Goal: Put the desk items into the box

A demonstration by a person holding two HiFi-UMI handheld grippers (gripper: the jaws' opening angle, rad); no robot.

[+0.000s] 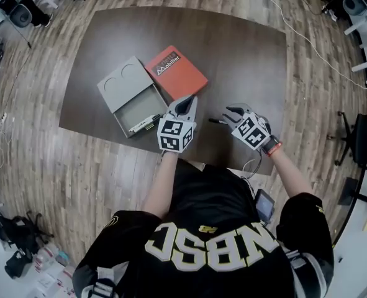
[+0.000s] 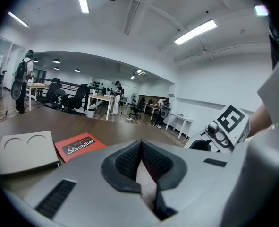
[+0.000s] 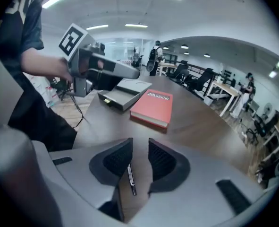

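**A:** What sits in the container?

**B:** Your grey rectangular box (image 1: pixel 135 102) lies open on the dark brown table (image 1: pixel 245 54). Its lid (image 1: pixel 121 79), with two round dimples, lies at the tray's far side. One light-coloured marker (image 1: pixel 144 124) lies inside, along the near wall. The flat red book (image 1: pixel 176 72) is outside, just beside the box on its right.

**A:** And the count?

**B:** One box, one book, one marker and one slim black pen (image 1: pixel 215 121). You have two tongs.

**A:** How do my tongs stand?

**B:** Your left gripper (image 1: pixel 184 104) has its tips pressed together with nothing between them, near the box's right corner. Your right gripper (image 1: pixel 235 112) is spread wide. The black pen lies on the table between its pads, and neither pad clamps it.
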